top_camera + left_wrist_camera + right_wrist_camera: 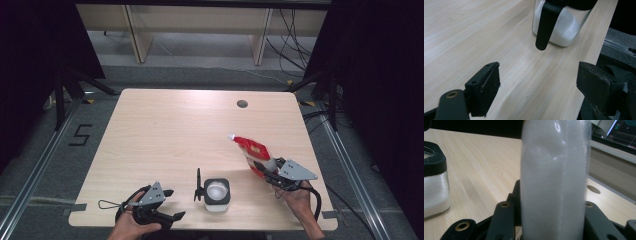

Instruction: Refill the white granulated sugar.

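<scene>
The red refill pouch point(253, 152) hangs near the tabletop's right edge, clamped low by the right gripper point(272, 172), spout up and away from the open jar point(217, 194) at the front edge. Tipping from there risks spilling granules outside the jar. The left gripper point(167, 205) waits wide open, holding nothing.

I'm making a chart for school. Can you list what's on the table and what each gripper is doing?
table: light wood, round hole near far edge
jar: clear, black rim, white grains inside, lid open
pouch: red and white refill pouch, spout pointing away
right gripper: clamped on pouch
left gripper: open, holding nothing, left of jar
</scene>
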`<action>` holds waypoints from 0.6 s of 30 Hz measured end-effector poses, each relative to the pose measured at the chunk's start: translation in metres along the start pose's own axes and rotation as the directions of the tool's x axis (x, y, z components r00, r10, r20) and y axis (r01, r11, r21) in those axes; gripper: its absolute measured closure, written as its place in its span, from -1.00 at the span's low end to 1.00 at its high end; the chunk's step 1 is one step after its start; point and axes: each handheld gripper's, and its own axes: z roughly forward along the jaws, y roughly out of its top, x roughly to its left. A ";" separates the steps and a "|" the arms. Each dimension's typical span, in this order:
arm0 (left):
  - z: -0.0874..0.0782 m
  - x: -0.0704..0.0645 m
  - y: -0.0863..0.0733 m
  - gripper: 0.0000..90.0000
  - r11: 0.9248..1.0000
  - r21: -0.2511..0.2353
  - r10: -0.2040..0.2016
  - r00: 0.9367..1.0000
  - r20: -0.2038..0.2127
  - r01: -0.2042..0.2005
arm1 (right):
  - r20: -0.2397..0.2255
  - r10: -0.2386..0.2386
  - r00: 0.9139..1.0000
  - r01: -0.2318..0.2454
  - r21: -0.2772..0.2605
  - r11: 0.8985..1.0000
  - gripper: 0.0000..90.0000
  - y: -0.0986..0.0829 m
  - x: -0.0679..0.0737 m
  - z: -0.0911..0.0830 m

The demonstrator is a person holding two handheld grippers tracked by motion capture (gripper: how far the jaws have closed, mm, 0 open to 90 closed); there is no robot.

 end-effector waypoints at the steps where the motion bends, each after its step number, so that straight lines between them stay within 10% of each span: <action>1: 0.000 0.000 0.000 -0.59 1.000 0.000 0.002 1.000 0.000 -0.002 | -0.005 0.010 1.000 -0.010 0.006 1.000 0.44 0.000 0.000 -0.001; 18: -0.001 0.001 0.001 -0.59 1.000 -0.003 0.026 1.000 -0.002 -0.026 | -0.001 0.045 0.999 -0.045 0.004 0.999 0.44 -0.006 -0.008 -0.015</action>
